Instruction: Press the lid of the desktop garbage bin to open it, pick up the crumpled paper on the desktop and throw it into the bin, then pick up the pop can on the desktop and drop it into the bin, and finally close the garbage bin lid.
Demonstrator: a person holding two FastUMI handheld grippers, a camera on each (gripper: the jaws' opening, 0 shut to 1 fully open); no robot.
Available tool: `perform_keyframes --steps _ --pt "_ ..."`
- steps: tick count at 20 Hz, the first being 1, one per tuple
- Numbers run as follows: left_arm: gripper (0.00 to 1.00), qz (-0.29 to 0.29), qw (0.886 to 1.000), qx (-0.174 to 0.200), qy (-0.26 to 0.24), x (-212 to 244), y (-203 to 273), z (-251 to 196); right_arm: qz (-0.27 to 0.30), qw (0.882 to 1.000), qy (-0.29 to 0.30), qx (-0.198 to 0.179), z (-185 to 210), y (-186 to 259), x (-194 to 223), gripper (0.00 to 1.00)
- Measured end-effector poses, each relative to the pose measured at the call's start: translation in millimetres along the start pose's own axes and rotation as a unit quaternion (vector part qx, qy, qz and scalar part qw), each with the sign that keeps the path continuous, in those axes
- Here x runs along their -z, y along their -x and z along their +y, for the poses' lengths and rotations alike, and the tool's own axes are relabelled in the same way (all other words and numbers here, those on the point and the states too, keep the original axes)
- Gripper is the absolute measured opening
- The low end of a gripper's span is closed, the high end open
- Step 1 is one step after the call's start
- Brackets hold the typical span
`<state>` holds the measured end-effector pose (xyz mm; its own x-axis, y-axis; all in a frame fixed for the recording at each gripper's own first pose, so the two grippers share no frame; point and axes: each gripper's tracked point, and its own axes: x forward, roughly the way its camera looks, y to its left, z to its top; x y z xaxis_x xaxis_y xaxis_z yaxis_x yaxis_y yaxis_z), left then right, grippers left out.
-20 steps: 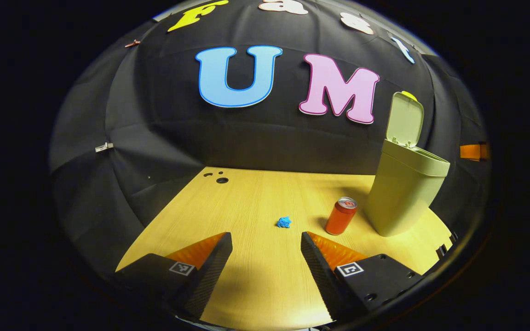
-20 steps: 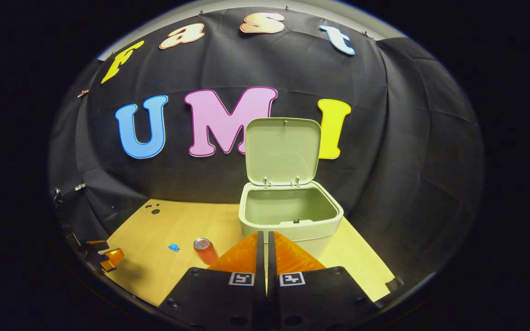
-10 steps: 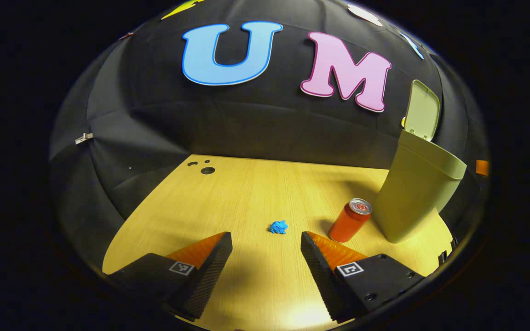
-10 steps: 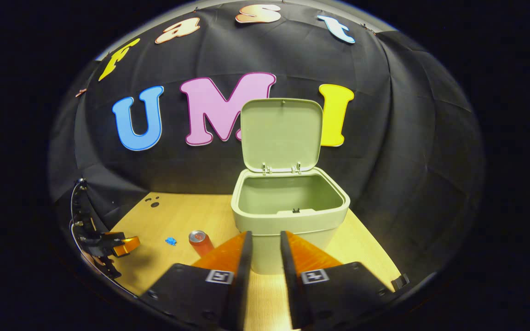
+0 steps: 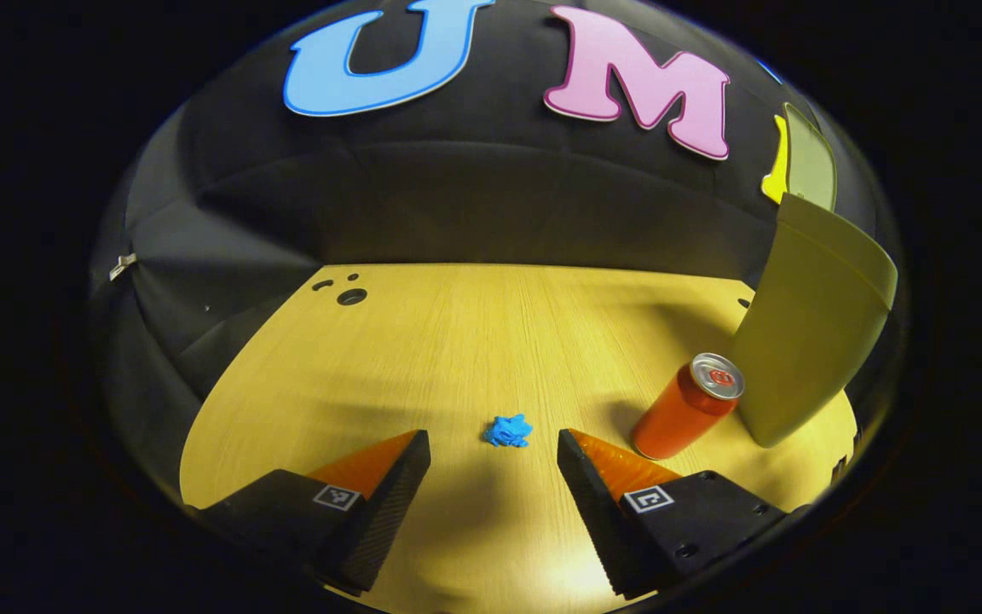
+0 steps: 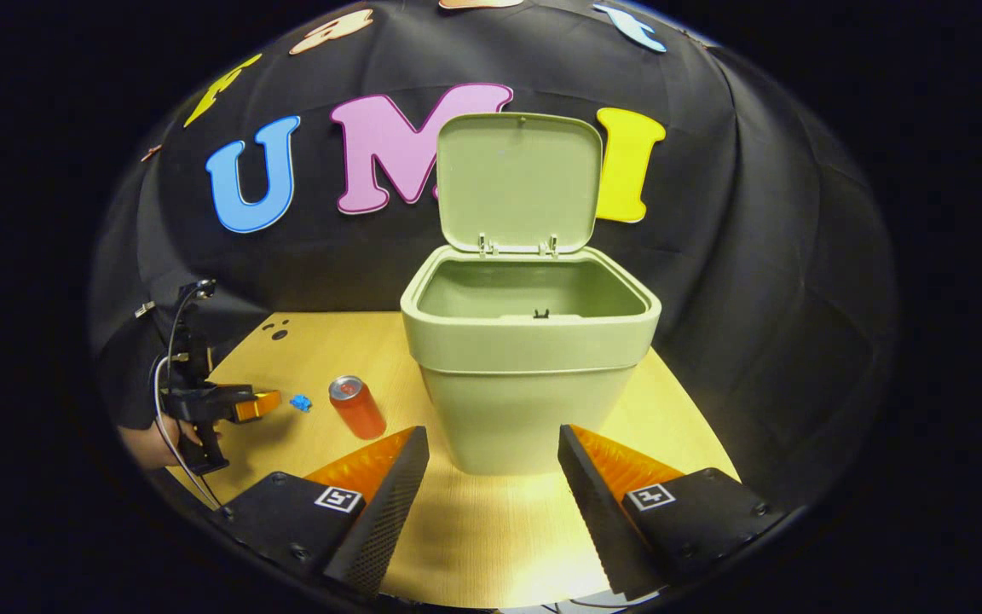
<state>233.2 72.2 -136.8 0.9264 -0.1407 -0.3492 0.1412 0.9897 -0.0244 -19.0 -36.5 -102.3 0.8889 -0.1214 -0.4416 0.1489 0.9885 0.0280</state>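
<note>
One wooden desktop carries everything. On it, 1 green bin stands upright toward the back-right part, long axis vertical, mouth up, w/ its lid flipped up behind the opening, inner side facing the right gripper view. Next, 1 orange pop can stands just beside the bin's left side, top end up, looks tilted in the fisheye so can't tell if it's truly plumb. Smallest: 1 blue crumpled paper, a shapeless wad w/ no real axis, near the front edge, left of the can and apart from it. Left gripper has fingers spread wide, paper just ahead btw the tips, not touching. Right gripper also spread wide, nothing in it, facing the bin's front wall.
</note>
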Motion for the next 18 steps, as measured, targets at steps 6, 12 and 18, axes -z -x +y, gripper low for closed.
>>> perform_keyframes --steps 6,12,18 --pt "0.96 0.038 0.999 0.004 -0.037 12.5 -44.3 -12.8 0.045 0.998 0.025 -0.025 6.2 -9.2 33.7 0.96" --pt "0.96 0.071 0.996 -0.002 -0.051 31.3 -75.6 -9.5 0.074 0.997 0.016 -0.027 9.6 -17.7 53.7 0.96" --pt "0.89 0.064 0.998 0.008 -0.027 33.5 -80.4 -13.5 0.082 0.996 0.009 -0.025 7.7 -24.5 56.9 0.96"
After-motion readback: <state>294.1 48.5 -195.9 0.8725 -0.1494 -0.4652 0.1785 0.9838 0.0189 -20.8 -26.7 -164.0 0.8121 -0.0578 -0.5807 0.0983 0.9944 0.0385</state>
